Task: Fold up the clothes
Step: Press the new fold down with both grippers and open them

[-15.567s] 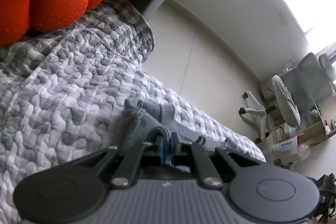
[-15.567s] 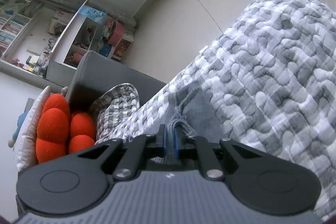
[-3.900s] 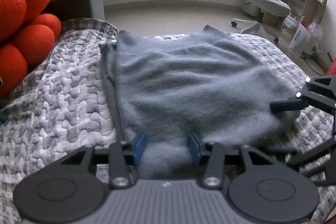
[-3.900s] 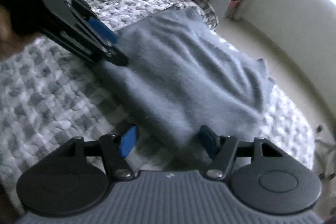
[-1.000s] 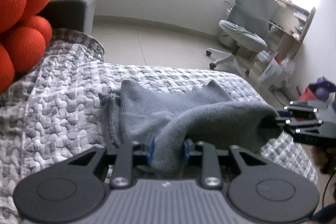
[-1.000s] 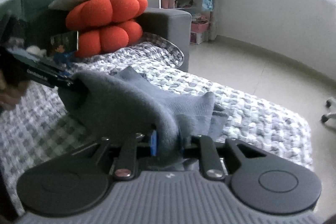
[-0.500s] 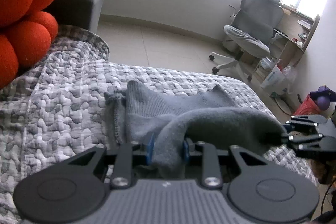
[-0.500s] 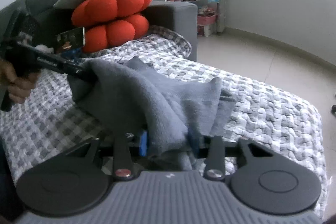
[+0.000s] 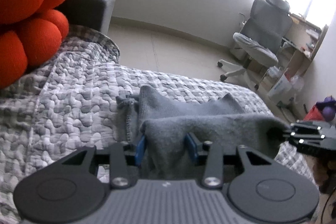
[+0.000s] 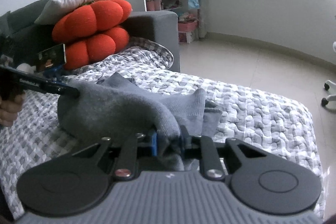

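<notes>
A grey knit sweater [image 9: 189, 112] lies on the grey-and-white quilt [image 9: 73, 98]. Its near edge is lifted and doubled over toward the far edge. My left gripper [image 9: 167, 145] has its jaws a little apart with the thick grey fold between them, slacker than before. My right gripper [image 10: 168, 143] is shut on the other corner of the same fold [image 10: 117, 110]. Each gripper shows in the other's view: the right [image 9: 308, 138] at the fold's right end, the left [image 10: 48, 85] at its left end.
Orange round cushions [image 9: 27, 20] and a white pillow [image 10: 82, 1] are stacked on the grey sofa arm [image 10: 155, 33] at the left. An office chair [image 9: 260, 41] and shelves stand across the tiled floor. The quilt's far edge drops to the floor.
Both grippers have carried the lifted fold forward over the sweater's far part and lower. The left jaws have widened around the cloth since half a second ago.
</notes>
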Available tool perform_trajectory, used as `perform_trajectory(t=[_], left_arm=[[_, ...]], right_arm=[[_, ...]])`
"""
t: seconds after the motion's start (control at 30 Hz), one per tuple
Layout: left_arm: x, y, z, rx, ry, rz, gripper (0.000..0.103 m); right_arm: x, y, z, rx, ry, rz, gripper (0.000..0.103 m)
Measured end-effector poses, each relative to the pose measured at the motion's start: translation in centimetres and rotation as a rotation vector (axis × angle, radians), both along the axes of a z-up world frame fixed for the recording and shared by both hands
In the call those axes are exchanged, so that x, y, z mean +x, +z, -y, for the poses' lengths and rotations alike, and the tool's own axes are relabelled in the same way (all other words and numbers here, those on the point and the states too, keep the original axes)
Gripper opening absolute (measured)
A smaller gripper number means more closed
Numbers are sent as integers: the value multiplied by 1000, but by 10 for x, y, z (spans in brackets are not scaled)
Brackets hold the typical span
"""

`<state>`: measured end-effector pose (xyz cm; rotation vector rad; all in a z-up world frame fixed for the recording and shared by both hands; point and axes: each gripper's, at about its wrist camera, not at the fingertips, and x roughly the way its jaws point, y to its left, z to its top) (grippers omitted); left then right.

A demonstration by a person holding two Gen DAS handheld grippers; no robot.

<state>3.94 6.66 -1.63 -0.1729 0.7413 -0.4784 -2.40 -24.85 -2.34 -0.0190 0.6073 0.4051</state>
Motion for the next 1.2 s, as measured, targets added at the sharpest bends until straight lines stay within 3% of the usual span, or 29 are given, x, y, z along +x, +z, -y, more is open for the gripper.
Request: perform_trajectory(t=[0.1,0.17,0.3,0.43,0.47,0.5,0.6,0.93,1.1,1.2], left_arm=[[3,-3,-1,-29,3,-17,23],[4,-4,-3,-38,12,-22,18],[4,-5,-8,-70,21,-27,14],[3,-2,-4,-49,39,-16,12],[3,0,-3,-38,44,-11,11],[2,2,-2,-31,49,-3,10],[-4,12,-3,-42,62,35,9],[24,19,-8,-118,156,103,9],[62,3,14,-40,229,97,8],[77,-14,18,-51,273,79,8]], right_arm=[[4,-5,-1,-6,-24,-44,25],[5,-8,0,-6,-34,-68,28],[2,-10,6,23,-29,-87,42],[-1,-7,11,52,-31,-81,42],[-2,-5,10,58,-33,-70,37],[-3,-3,11,70,-35,-56,25],[-4,6,12,105,-49,-13,16],[23,25,8,195,-166,94,15],[68,3,6,191,-295,18,15],[87,-17,8,192,-357,-41,15]])
